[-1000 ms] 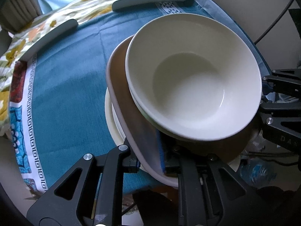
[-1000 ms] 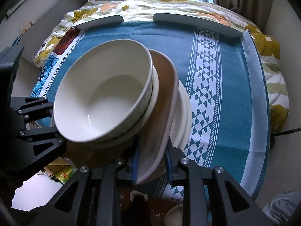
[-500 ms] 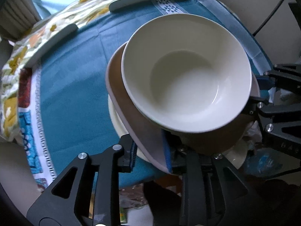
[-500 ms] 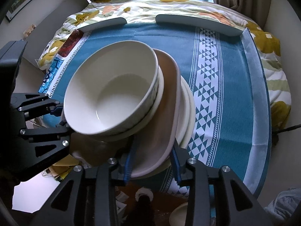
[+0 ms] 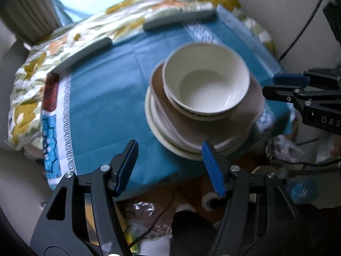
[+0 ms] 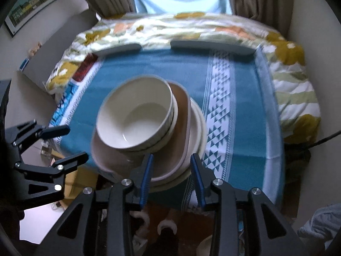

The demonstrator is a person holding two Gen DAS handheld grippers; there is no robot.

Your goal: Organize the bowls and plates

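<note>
Both let go: my left hand-held gripper (image 5: 169, 166) has just been opening and is empty, my right hand-held gripper (image 6: 171, 176) parted, empty. The stack (image 5: 204, 111) overhangs the desk (image 5: 102, 111) edge (bowls on plates) — I back off straight, touching no rim.

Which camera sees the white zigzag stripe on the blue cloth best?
The right wrist view: the whole triangle-patterned stripe runs down the blue cloth beside the dishes. The left wrist view shows only blurry bits of it behind the bowl.

Two wrist fisheyes, angled steeply down from opposite near corners, close above the shared dish stack (image 5: 204, 106) on blue cloth (image 6: 245, 111)
</note>
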